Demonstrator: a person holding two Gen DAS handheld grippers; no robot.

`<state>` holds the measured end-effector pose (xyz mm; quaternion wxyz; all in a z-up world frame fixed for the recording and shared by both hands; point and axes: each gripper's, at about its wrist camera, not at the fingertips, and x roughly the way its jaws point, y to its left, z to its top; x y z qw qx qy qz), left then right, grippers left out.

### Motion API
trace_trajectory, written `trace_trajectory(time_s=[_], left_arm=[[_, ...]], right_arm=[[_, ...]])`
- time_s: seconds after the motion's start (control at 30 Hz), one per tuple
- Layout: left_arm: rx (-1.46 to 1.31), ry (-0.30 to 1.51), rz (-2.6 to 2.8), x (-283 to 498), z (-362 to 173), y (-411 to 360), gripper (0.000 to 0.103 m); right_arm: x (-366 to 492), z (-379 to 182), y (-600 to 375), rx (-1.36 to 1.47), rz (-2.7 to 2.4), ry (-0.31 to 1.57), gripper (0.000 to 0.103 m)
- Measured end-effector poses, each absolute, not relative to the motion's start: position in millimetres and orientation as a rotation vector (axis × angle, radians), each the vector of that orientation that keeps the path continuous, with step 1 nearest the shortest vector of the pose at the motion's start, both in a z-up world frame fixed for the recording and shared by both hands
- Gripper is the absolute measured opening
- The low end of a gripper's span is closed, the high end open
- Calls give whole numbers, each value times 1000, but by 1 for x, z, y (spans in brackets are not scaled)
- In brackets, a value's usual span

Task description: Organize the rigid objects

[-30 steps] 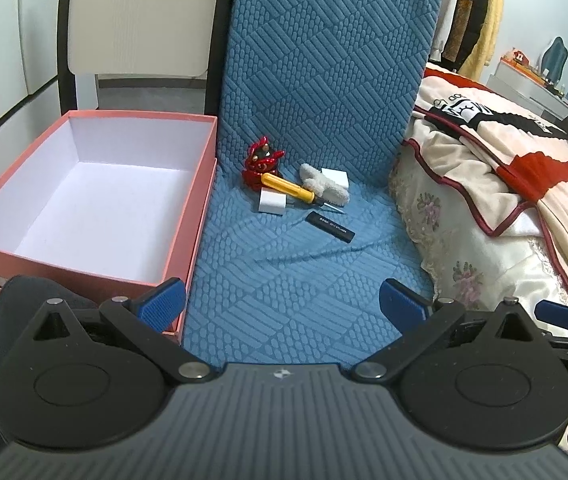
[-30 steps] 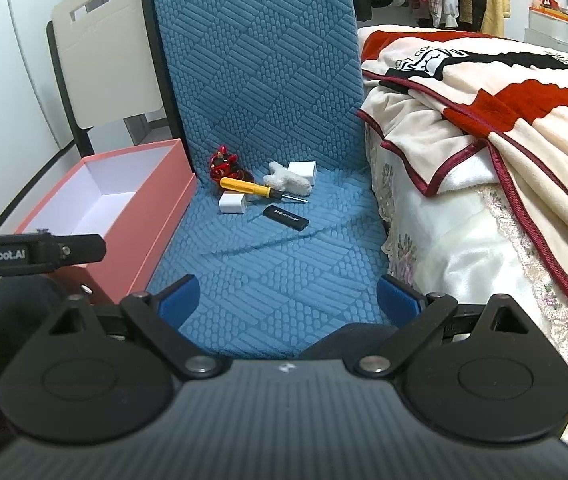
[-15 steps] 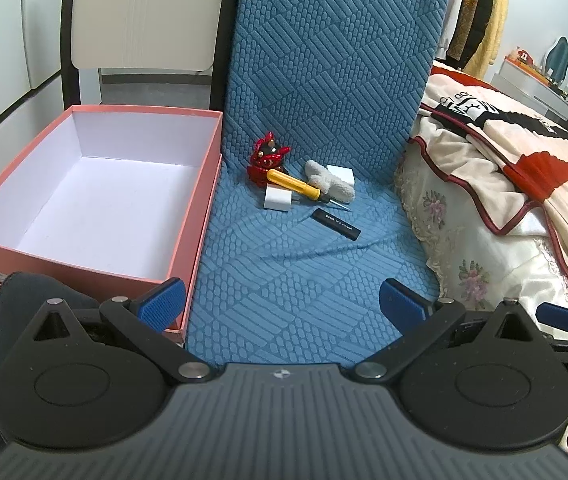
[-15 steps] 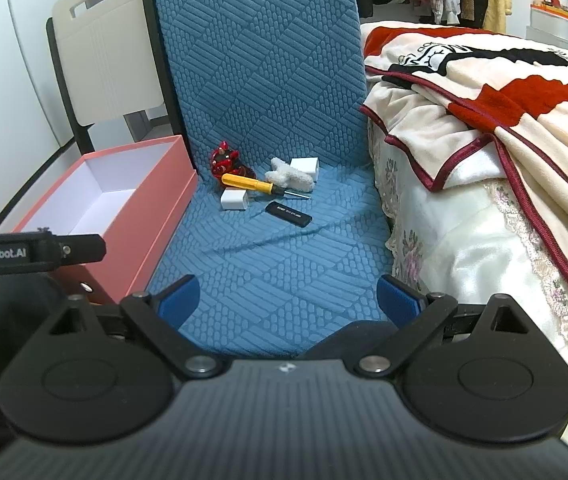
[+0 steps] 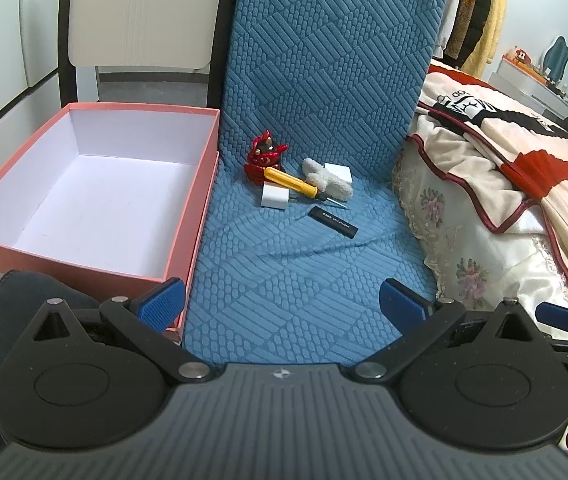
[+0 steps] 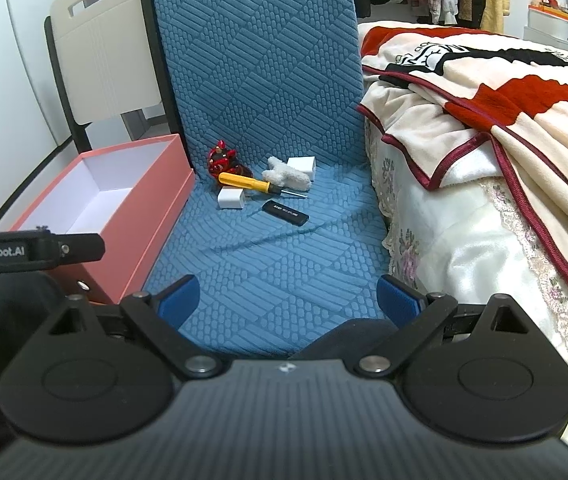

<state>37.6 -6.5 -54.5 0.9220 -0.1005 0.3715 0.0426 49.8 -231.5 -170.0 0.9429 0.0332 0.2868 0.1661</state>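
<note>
Small things wait far ahead, box empty

Both the left gripper [image 5: 282, 300] and right gripper [image 6: 287, 295] gape wide, holding nothing. The screwdriver [image 5: 291, 188] lies at 12 o'clock, tip toward 4 o'clock; the pink box [image 5: 180, 216] at 10 o'clock.

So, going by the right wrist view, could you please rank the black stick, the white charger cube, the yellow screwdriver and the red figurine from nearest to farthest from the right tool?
1. Black stick, nearest the right tool, just ahead.
2. White charger cube, left of the stick.
3. Yellow screwdriver, lying behind the cube.
4. Red figurine, farthest, against the seat back.
</note>
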Motion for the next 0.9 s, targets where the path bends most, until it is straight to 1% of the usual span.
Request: trace_trajectory(time_s=[0.9], left_arm=[[-219, 761, 72, 37, -55, 0, 103]], right_arm=[[48, -171, -231, 63, 325, 586, 97]])
